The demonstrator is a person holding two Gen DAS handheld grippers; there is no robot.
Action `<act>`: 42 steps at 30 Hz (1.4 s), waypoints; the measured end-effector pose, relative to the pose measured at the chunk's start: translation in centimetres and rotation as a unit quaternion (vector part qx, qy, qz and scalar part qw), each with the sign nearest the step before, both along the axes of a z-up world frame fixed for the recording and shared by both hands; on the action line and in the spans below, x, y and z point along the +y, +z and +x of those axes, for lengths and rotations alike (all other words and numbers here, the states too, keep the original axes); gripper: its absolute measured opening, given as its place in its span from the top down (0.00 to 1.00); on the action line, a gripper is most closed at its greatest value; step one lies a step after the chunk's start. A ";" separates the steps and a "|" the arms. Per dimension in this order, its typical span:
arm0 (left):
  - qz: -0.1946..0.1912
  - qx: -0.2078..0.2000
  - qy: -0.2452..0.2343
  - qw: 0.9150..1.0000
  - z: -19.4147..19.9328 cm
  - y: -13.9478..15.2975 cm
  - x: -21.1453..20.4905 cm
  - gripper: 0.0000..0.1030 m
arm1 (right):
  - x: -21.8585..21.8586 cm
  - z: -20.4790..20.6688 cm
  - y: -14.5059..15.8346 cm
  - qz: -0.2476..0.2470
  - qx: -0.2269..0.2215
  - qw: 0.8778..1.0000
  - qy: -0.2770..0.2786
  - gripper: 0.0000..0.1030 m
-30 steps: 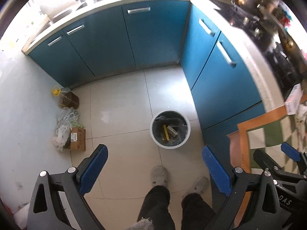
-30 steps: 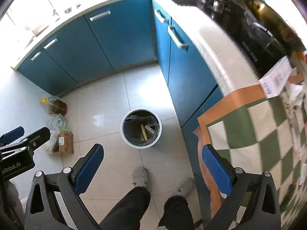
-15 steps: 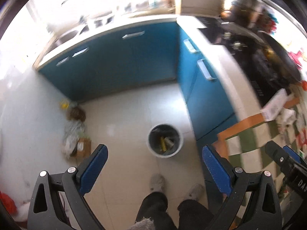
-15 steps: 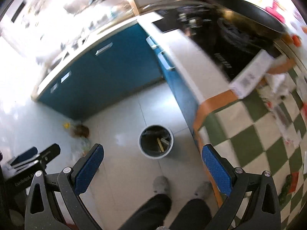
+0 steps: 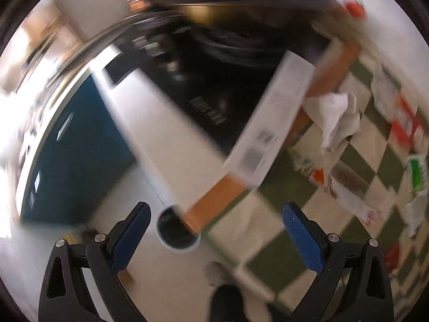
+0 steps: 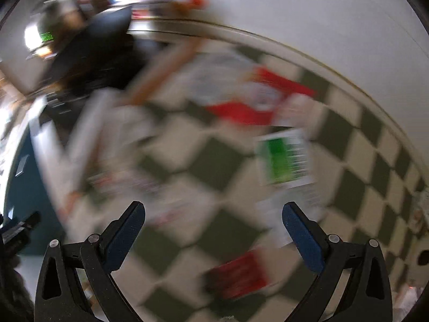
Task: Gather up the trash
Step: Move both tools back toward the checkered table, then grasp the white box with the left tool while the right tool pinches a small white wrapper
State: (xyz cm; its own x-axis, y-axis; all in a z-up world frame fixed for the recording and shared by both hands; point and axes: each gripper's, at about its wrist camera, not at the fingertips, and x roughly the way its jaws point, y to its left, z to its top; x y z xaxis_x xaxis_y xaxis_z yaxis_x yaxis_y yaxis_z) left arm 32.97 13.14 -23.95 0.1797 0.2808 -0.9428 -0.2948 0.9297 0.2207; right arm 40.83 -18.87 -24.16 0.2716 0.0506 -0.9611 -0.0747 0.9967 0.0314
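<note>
Both views are motion-blurred. My left gripper (image 5: pixel 215 230) is open and empty, high above the floor. Below it the round trash bin (image 5: pixel 177 233) stands on the tiles beside the table corner. A green-and-cream checked tablecloth (image 5: pixel 354 161) carries scattered trash: a long white box (image 5: pixel 270 126), crumpled white tissue (image 5: pixel 335 115), and red and green wrappers. My right gripper (image 6: pixel 213 230) is open and empty above the same cloth (image 6: pixel 214 166), with a green-and-white packet (image 6: pixel 284 158), a red-and-white wrapper (image 6: pixel 257 102) and a red packet (image 6: pixel 238 273) under it.
Blue cabinets (image 5: pixel 75 145) with a white counter (image 5: pixel 158 123) run along the left. A black stove with a pan (image 5: pixel 214 40) sits behind the table. The person's slippered foot (image 5: pixel 217 271) is on the floor. A pale wall (image 6: pixel 321 13) backs the table.
Both grippers swung up and to the right, from looking down at the bin on the floor to looking over the checked table with its trash. Both stayed open.
</note>
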 end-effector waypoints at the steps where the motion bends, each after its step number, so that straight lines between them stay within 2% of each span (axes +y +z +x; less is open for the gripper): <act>1: 0.004 0.013 -0.020 1.000 1.7 -0.9 -0.5 0.03 | -1.4 1.2 -1.0 -0.008 0.008 1.000 -0.015 0.00; 3: 0.012 0.036 -0.052 0.998 4.6 -2.9 -1.0 0.03 | -4.1 3.4 -3.1 -0.015 0.023 0.999 -0.042 0.00; 7: 0.006 0.074 -0.082 0.994 8.2 -5.6 -1.3 0.03 | -6.5 6.1 -6.7 -0.008 0.057 0.996 -0.069 0.00; 8: 0.005 0.079 -0.089 0.993 8.9 -6.1 -1.2 0.08 | -6.7 6.4 -7.2 -0.006 0.061 0.996 -0.071 0.00; 9: 0.003 0.082 -0.091 0.992 9.2 -6.3 -1.2 0.22 | -6.9 6.7 -7.7 -0.001 0.064 0.995 -0.071 0.00; 12: -0.025 0.074 -0.084 0.993 9.8 -6.3 -0.7 0.53 | -6.8 7.3 -8.9 -0.004 0.063 0.996 -0.065 0.01; 14: -0.035 0.072 -0.079 0.994 9.9 -6.0 -0.3 0.54 | -6.6 7.5 -9.3 -0.015 0.057 0.996 -0.063 0.16; 15: -0.034 0.070 -0.081 0.994 9.8 -5.8 -0.3 0.54 | -6.3 7.4 -9.0 -0.026 0.039 0.997 -0.060 0.21; 16: -0.030 0.068 -0.084 0.994 9.7 -5.6 -0.2 0.55 | -6.1 7.2 -8.8 -0.025 0.026 0.998 -0.056 0.37; 17: -0.028 0.065 -0.083 0.994 9.4 -5.4 -0.2 0.55 | -6.1 7.1 -8.5 -0.026 0.016 0.998 -0.057 0.64; 18: -0.029 0.062 -0.080 0.994 8.9 -5.1 -0.2 0.56 | -6.2 7.2 -8.4 -0.024 0.016 0.998 -0.060 0.79; 21: -0.038 0.045 -0.066 0.996 7.6 -3.7 0.1 0.57 | -6.6 6.9 -7.5 -0.003 0.001 0.998 -0.065 0.97; 27: -0.049 -0.003 -0.033 0.998 4.8 0.3 1.5 0.58 | -6.7 5.2 -3.3 0.047 -0.039 0.996 -0.066 0.99; 30: -0.058 -0.020 -0.015 0.998 3.1 1.9 2.1 0.59 | -4.0 4.8 -1.4 0.072 -0.048 0.995 -0.058 0.99; 31: -0.073 -0.021 -0.014 0.997 2.6 2.2 2.3 0.59 | -3.6 4.5 -0.9 0.077 -0.050 0.994 -0.053 0.99; 34: -0.143 -0.024 -0.003 0.989 1.1 1.5 2.5 0.58 | -1.9 3.3 0.0 0.096 -0.042 0.994 -0.038 0.99; 38: -0.221 0.002 0.012 0.975 -1.3 -1.1 2.1 0.56 | 0.8 1.8 0.3 0.099 -0.031 0.994 -0.022 0.99; 42: -0.258 0.032 0.030 0.965 -3.7 -3.6 1.1 0.56 | 2.0 0.4 -0.7 0.100 -0.010 0.995 -0.011 0.99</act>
